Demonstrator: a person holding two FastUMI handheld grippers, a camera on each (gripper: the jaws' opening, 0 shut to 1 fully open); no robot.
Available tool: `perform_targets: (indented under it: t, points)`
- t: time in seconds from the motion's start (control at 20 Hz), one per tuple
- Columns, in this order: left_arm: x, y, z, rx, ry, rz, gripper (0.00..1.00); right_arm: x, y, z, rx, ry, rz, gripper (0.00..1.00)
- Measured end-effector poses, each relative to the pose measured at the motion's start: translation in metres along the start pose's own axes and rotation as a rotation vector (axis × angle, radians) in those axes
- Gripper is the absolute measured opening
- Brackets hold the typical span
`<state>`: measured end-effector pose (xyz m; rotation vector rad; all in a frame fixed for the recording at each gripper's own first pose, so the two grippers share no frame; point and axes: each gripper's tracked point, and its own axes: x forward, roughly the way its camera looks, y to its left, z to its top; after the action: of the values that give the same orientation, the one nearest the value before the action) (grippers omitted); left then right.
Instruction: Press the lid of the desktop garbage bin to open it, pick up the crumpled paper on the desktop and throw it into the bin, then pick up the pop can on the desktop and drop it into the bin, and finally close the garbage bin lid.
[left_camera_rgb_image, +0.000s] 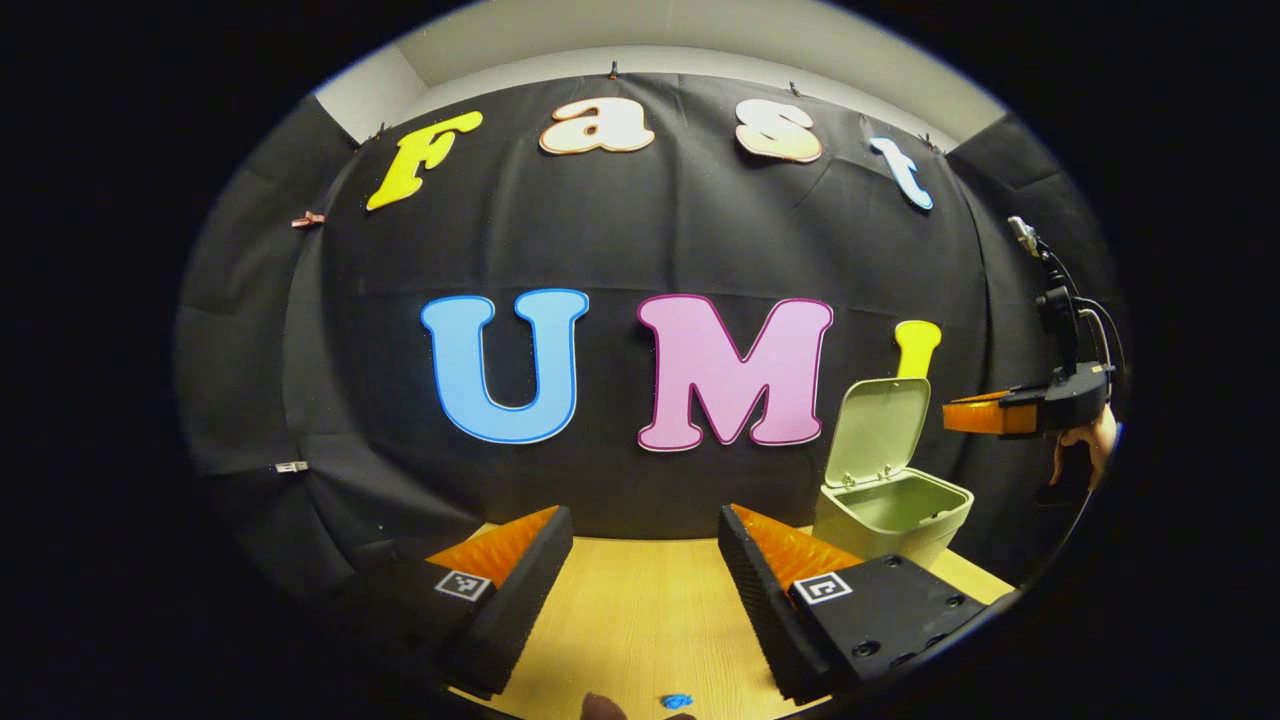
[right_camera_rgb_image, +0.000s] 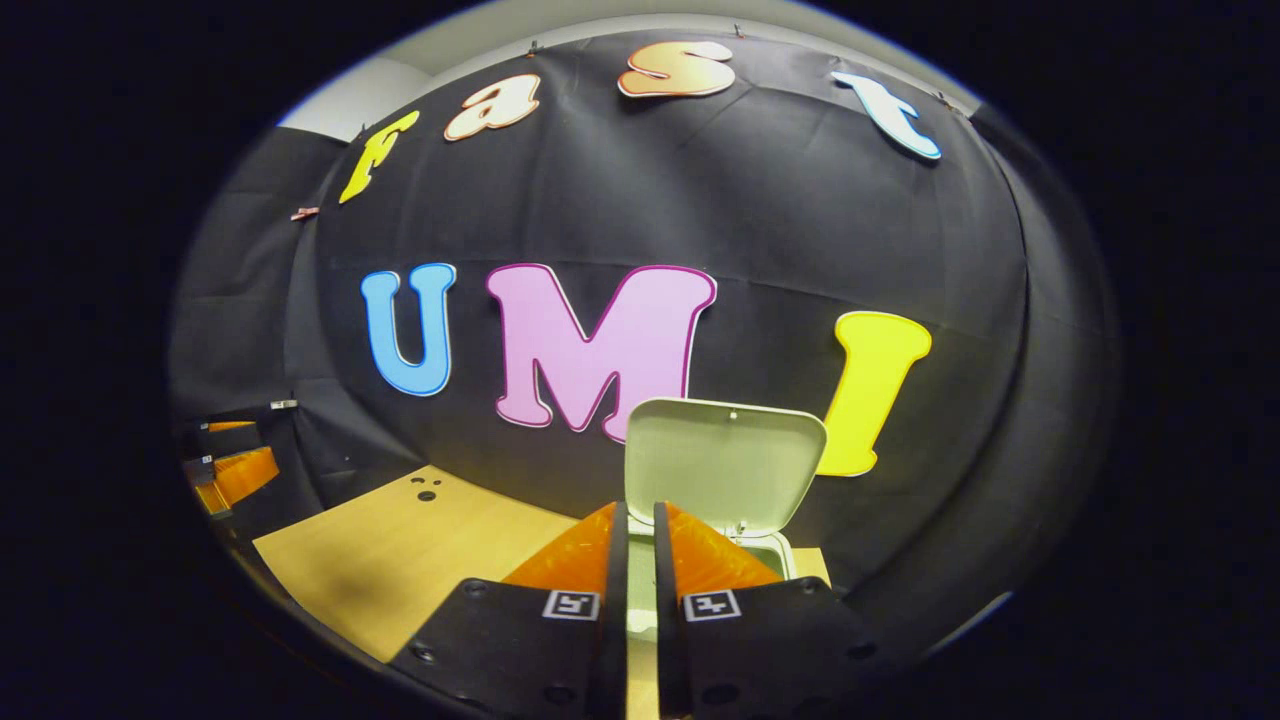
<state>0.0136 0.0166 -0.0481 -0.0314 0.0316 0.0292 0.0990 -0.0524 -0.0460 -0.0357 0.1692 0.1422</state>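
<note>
Bin (left_camera_rgb_image: 893, 512) stands upright right of the spread, empty left gripper (left_camera_rgb_image: 645, 580) fingers, lid (left_camera_rgb_image: 878, 418) raised. Right gripper (right_camera_rgb_image: 638, 570) fingers nearly together, empty, before it.

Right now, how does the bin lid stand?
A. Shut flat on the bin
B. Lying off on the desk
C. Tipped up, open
C: the lid stands tipped up behind the open bin, and the right gripper view shows the lid's inner side raised as well.
</note>
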Motion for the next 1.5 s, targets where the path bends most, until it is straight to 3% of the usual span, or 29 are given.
perform_targets:
  t: [0.2, 0.3, 0.4, 0.65, 0.85, 0.95, 1.3, 1.5]
  points:
    - [-0.001, 0.007, -0.02, -0.026, 0.015, -0.018, 0.94, -0.008, 0.031, -0.013, 0.033, 0.026, 0.091, 0.5]
    - [-0.001, 0.011, -0.031, -0.017, 0.039, -0.005, 0.94, -0.009, 0.038, -0.021, 0.03, 0.009, 0.094, 0.67]
    - [-0.002, 0.011, -0.039, -0.015, 0.052, -0.004, 0.94, -0.01, 0.038, -0.027, -0.029, -0.014, 0.074, 0.95]
    - [-0.002, 0.005, -0.053, -0.019, 0.069, -0.028, 0.94, -0.026, 0.068, -0.067, 0.013, 0.103, 0.146, 0.98]
    - [-0.001, -0.002, -0.07, -0.035, 0.081, -0.067, 0.94, -0.034, 0.075, -0.069, 0.064, 0.081, 0.141, 0.98]
    - [0.0, -0.004, -0.091, -0.028, 0.123, -0.079, 0.94, -0.038, 0.076, -0.08, 0.065, 0.109, 0.118, 0.98]
    - [0.001, -0.019, -0.191, -0.02, 0.323, -0.157, 0.94, -0.061, 0.101, -0.12, 0.082, 0.237, 0.177, 0.98]
    - [-0.003, -0.02, -0.248, -0.004, 0.45, -0.178, 0.93, -0.072, 0.103, -0.129, 0.051, 0.247, 0.161, 0.98]
